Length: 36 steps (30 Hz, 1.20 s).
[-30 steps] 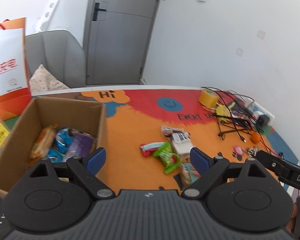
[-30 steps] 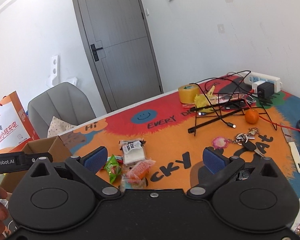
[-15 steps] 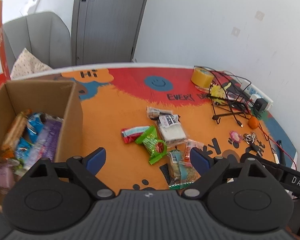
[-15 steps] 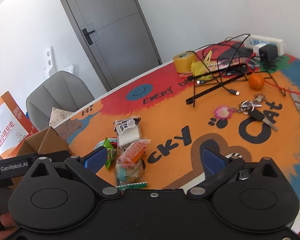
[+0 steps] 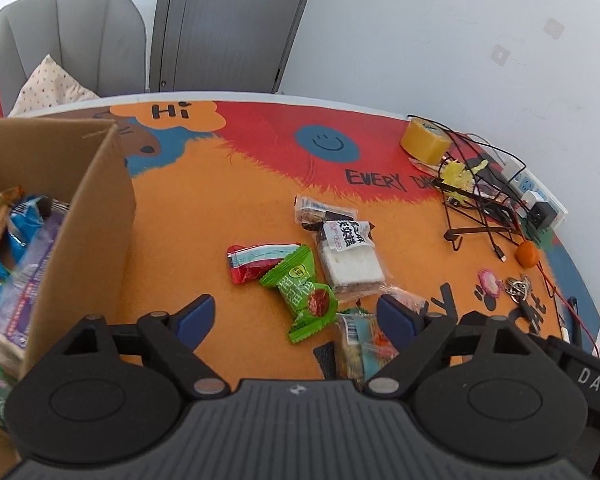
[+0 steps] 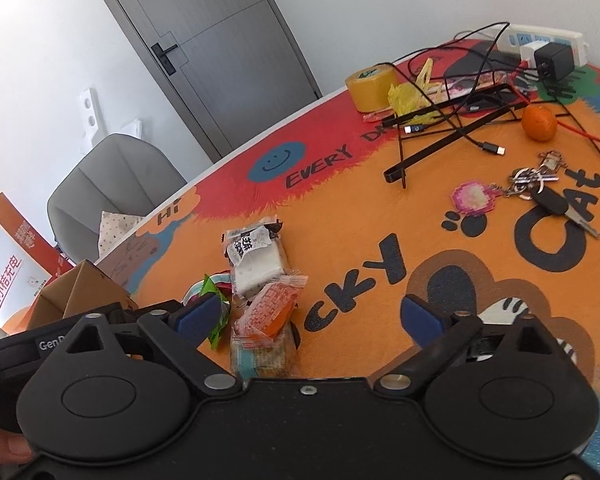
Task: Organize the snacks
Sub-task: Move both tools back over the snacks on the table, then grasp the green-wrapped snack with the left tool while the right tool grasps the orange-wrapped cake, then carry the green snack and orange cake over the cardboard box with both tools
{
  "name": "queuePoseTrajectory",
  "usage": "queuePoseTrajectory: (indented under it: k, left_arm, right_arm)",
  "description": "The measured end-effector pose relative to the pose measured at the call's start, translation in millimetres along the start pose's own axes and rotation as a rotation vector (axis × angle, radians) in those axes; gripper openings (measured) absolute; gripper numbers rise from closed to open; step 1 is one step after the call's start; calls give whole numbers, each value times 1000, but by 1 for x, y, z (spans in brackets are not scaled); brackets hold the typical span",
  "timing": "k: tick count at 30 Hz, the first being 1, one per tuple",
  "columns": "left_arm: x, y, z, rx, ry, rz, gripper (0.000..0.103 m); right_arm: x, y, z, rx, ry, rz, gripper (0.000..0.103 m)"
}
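Several snack packets lie on the orange mat: a green packet [image 5: 306, 294], a red one [image 5: 256, 262], a white cake packet [image 5: 350, 258], a brown bar [image 5: 320, 213] and a teal-and-orange packet [image 5: 360, 344]. A cardboard box [image 5: 96, 216] at the left holds more snacks. My left gripper [image 5: 296, 318] is open, just above and short of the green packet. My right gripper [image 6: 316, 316] is open, with the orange packet [image 6: 270, 310] and teal packet [image 6: 260, 354] between its fingers' line; the white cake packet [image 6: 256, 260] lies beyond.
At the far right are a tape roll [image 5: 425, 140], a wire stand with cables [image 5: 476, 216], a power strip [image 6: 548, 42], an orange [image 6: 539, 122], and keys [image 6: 540, 188]. A grey chair [image 5: 72, 36] stands behind the table.
Both grippers have moved forward and down toward the snack pile. The box has slid to the left edge of the left wrist view. Both stay open.
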<state>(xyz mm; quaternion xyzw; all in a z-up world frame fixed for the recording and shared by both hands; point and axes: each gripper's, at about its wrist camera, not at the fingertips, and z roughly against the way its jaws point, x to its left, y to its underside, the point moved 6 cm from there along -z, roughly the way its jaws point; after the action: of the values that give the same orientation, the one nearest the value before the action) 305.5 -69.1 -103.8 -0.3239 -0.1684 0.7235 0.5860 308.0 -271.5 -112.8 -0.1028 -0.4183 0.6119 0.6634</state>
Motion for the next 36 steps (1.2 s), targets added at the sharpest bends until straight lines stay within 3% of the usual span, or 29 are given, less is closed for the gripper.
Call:
queuePoseTrajectory:
  k: [5, 11, 15, 18, 20, 23, 36]
  left_arm:
    - [2, -1, -19, 21, -4, 40, 71]
    - [5, 0, -37, 45, -2, 75, 62]
    - [3, 3, -46, 61, 5, 80, 47]
    - [1, 3, -50, 61, 13, 81, 33]
    - [1, 4, -50, 58, 16, 77, 30]
    - [1, 3, -48, 52, 18, 70, 21]
    - [0, 3, -22, 6, 33, 50, 19]
  right_arm:
    - [-2, -2, -19, 33, -26, -64, 81]
    - [1, -2, -39, 69, -60, -118, 78]
    - [7, -1, -50, 88, -71, -129, 75]
    - [11, 1, -57, 111, -74, -134, 57]
    - [10, 5, -63, 140, -75, -142, 34]
    - [9, 8, -62, 140, -94, -156, 26]
    - [8, 7, -41, 84, -92, -131, 24]
